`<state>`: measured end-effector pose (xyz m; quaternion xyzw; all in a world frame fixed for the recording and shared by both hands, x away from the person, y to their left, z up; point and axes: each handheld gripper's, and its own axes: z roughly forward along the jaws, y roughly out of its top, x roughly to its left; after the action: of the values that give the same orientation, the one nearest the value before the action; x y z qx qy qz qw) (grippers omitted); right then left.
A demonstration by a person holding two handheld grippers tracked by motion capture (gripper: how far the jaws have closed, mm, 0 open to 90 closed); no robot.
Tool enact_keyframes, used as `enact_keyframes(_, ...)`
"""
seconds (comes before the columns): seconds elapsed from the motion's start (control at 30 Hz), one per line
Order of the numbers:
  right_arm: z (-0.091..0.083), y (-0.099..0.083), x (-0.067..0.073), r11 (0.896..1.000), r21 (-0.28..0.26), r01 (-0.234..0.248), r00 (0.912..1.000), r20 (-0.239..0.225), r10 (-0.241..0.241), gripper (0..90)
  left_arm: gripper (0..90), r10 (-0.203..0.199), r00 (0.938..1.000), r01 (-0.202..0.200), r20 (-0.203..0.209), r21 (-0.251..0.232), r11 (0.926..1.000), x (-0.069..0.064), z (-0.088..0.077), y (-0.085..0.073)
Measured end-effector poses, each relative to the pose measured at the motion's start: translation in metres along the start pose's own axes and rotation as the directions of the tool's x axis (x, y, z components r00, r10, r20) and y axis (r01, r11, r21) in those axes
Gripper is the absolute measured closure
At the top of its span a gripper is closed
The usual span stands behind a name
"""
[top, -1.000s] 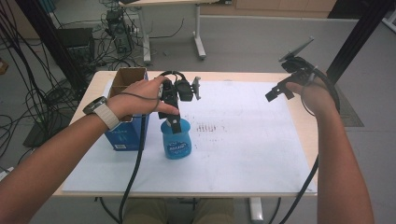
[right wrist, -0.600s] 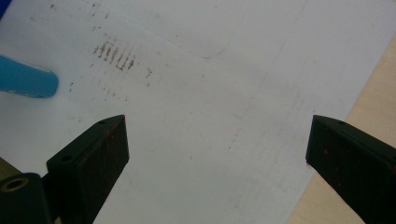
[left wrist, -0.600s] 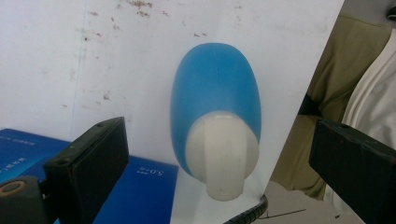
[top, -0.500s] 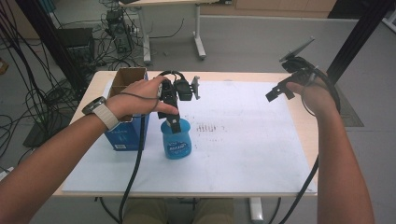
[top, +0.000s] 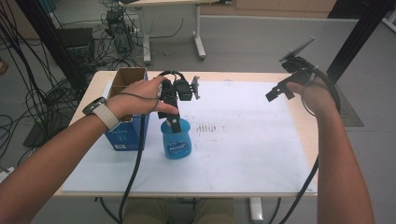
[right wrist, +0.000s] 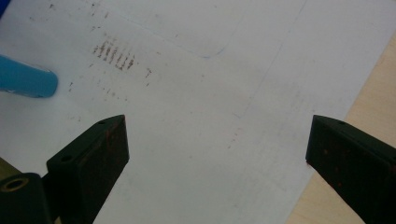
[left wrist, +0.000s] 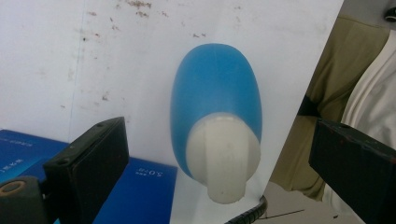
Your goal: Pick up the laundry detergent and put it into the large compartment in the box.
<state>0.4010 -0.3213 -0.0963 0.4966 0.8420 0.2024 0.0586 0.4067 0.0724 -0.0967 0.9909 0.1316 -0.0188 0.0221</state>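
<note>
In the left gripper view the blue bottle [left wrist: 215, 112] sits in the middle of the frame, its white cap [left wrist: 224, 156] low in the gap between the two fingers [left wrist: 100, 158] of the left gripper [left wrist: 219, 170]. The fingers stand wide apart, neither pad touching cap or body, so they hold nothing. In the high view the bottle [top: 176, 140] stands upright left of centre on the white paper sheet [top: 243, 140] covering the table [top: 306, 123], just right of a blue carton [top: 126, 133] with an open cardboard top.

The bottle is smooth, rounded plastic, broad at the base and tapering to the cap, with a label on its front. The sheet is matt, with brownish smudges and faint pencil lines.

The right gripper [top: 280, 91] hangs in the upper right of the high view, well apart from the bottle, fingers [right wrist: 93, 158] spread wide over bare paper.

Nothing has moved since the earlier frames.
</note>
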Motion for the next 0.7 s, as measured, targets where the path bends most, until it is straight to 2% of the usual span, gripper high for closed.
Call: enact_keyframes(0.7, -0.0006, -0.0012, 0.0001, 1.0, -0.004, -0.001, 1.0, 0.001, 0.001, 5.8, 5.5, -0.009, 1.0, 0.009, 0.002, 0.009, 0.9999, 0.0003, 0.0019, 0.0006)
